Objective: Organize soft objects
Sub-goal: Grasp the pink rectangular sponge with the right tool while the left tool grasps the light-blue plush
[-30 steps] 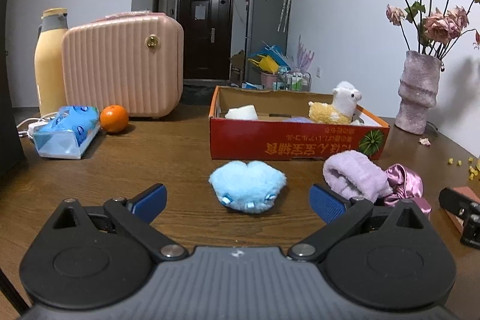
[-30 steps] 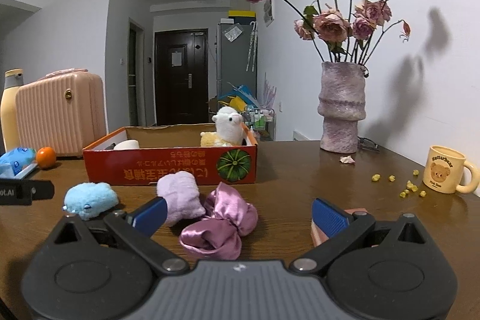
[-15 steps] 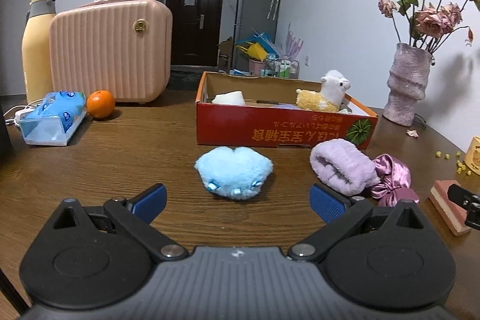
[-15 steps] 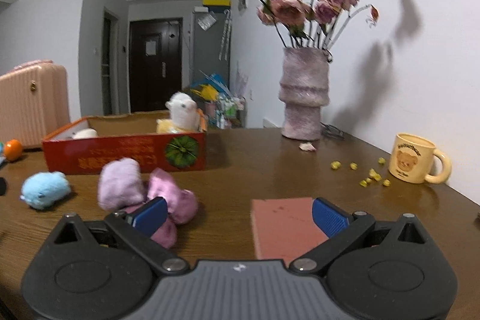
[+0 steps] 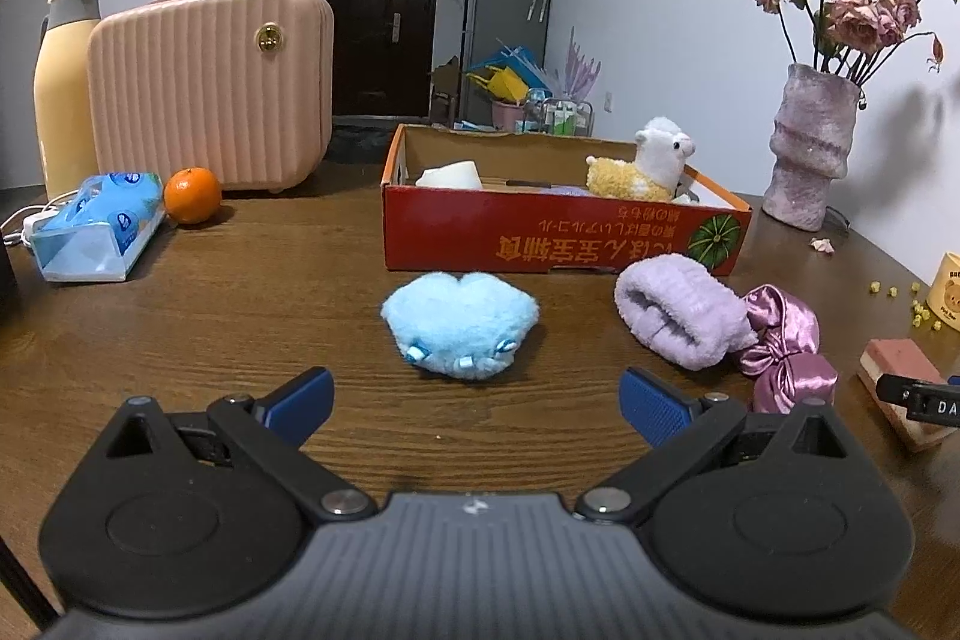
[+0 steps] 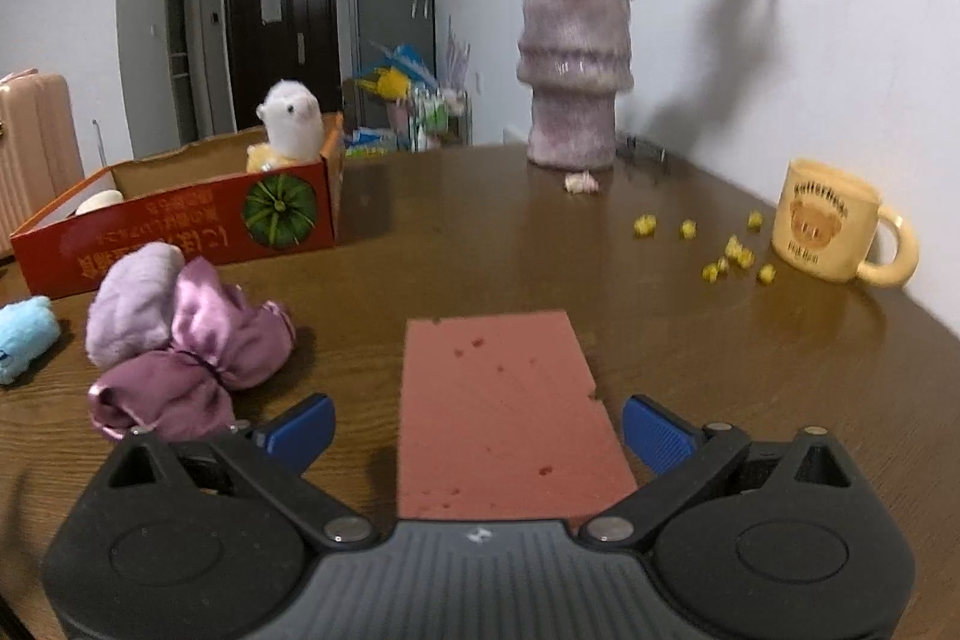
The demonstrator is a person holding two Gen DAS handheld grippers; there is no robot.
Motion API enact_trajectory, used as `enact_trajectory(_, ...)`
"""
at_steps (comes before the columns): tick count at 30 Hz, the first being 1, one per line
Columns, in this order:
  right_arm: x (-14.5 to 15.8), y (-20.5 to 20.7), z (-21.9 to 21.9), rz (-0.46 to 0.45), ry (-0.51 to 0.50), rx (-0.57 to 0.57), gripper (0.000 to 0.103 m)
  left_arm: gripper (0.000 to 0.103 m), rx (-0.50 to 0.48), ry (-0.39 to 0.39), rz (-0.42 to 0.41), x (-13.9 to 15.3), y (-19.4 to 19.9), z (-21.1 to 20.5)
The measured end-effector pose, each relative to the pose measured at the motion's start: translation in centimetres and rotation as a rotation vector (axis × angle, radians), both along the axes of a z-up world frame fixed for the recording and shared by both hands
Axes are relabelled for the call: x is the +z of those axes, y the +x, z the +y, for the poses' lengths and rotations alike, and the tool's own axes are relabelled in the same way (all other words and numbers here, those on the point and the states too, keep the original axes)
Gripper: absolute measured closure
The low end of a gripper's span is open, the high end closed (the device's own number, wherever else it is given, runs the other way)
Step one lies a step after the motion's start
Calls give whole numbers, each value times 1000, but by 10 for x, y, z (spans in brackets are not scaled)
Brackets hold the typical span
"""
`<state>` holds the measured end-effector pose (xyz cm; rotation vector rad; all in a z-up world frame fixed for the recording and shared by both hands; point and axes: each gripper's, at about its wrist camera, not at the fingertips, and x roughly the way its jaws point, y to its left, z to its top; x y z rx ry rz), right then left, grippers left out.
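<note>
Your right gripper (image 6: 477,427) has its fingers spread wide around the pink sponge (image 6: 504,412); it's light and squishy, so pinch its long sides gently

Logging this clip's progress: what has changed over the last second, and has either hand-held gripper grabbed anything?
The right hand-held gripper swung right, off the satin scrunchie, and now straddles the pink sponge, jaws open, nothing grasped. The left hand-held gripper stayed open facing the blue plush, with only slight camera drift. The purple sock, box and mug are unmoved.
</note>
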<state>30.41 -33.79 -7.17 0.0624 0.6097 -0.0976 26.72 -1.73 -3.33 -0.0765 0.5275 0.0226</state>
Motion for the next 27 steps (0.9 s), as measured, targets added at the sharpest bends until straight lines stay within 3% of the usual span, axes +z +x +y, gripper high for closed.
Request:
enact_trajectory(4,-5,7,-5,45,39,11,14,0,2,1,5,-1,1,1)
enact_trajectory(8,-5,7,-4,46,35,12,34,0,1,1,12,-2,3,1)
enact_trajectory(18,3,-4,0,-32,-4,1,34,0,4,10,16,-3,8,5)
enact_trajectory(27,7,-8,-2,-73,-10,-19,34,0,3,36,39,-9,35,14)
